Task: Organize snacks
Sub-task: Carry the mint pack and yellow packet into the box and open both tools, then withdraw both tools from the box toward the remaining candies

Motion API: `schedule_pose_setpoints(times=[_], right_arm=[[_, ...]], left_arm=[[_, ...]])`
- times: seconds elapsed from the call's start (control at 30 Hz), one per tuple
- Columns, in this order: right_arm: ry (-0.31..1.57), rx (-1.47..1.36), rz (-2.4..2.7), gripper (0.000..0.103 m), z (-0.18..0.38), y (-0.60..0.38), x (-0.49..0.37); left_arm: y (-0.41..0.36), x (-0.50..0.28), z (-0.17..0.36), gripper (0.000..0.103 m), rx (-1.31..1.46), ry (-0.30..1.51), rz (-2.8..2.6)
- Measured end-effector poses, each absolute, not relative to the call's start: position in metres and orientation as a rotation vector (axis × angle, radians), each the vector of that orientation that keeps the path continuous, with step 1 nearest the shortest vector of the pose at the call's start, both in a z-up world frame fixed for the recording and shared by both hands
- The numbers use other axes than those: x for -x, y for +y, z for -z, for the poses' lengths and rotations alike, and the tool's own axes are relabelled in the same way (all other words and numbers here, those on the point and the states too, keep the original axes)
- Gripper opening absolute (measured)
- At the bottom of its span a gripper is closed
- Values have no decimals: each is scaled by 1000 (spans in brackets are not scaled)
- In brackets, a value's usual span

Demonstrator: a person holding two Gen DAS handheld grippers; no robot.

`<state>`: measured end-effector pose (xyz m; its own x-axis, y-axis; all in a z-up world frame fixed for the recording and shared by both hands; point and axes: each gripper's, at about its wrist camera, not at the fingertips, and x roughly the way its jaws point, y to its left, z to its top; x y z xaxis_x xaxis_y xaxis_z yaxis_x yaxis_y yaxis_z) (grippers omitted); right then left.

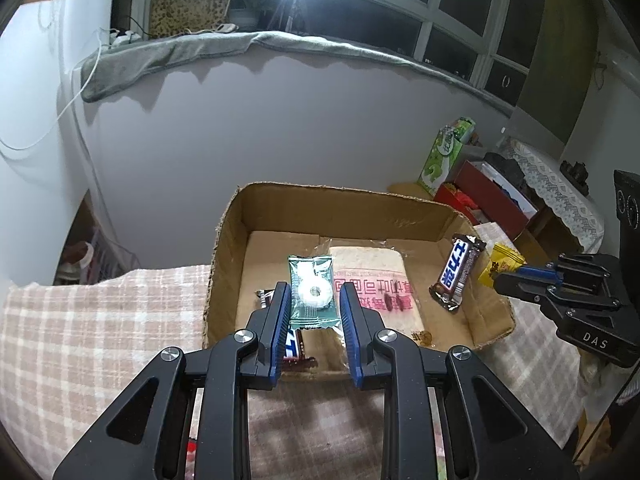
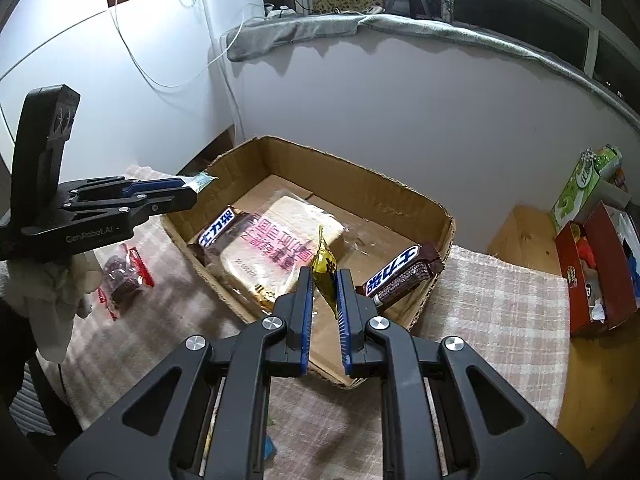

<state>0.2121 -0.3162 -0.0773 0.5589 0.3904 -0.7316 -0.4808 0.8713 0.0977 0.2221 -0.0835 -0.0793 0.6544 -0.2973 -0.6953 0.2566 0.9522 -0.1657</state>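
Two grippers hang over a cardboard box (image 1: 440, 216) that sits on a plaid cloth (image 1: 100, 320) at the frame centre. Left gripper (image 1: 315, 300): its blue pads are pressed onto the sides of a green candy packet (image 1: 311, 280), which holds a white ring-shaped sweet and is suspended above the box floor; in the right wrist view the same gripper (image 2: 188, 194) enters from the left edge with the packet tip (image 2: 204, 180) protruding. Right gripper (image 2: 323, 296): its pads pinch a yellow packet (image 2: 325, 268) held upright over the box (seen at the right edge of the left wrist view, (image 1: 502, 264)). Inside the box lies a clear-wrapped bread pack with pink print (image 2: 276, 248), flat on the floor. One brown chocolate bar (image 2: 222, 232) lies at the box's left side, partly over the bread; a second bar (image 2: 400, 276) leans over the right-hand wall. Outside the box, lower left of the right wrist view, a red-edged snack packet (image 2: 124, 280) rests on the cloth.
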Motion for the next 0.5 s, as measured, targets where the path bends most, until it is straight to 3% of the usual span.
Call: schedule_pose_setpoints(times=[0.1, 0.13, 0.2, 0.27, 0.5], right_arm=[[829, 131, -506, 13, 79, -316, -215], [832, 140, -500, 15, 79, -315, -215], [831, 143, -495, 45, 79, -316, -215], [815, 138, -488, 57, 77, -318, -213], [804, 130, -482, 57, 70, -323, -206]], left_arm=[[-84, -227, 81, 25, 54, 809, 300], [-84, -227, 81, 30, 55, 810, 299], [-84, -228, 80, 43, 57, 811, 288], [-83, -227, 79, 43, 61, 807, 286], [-80, -217, 73, 43, 69, 794, 288]])
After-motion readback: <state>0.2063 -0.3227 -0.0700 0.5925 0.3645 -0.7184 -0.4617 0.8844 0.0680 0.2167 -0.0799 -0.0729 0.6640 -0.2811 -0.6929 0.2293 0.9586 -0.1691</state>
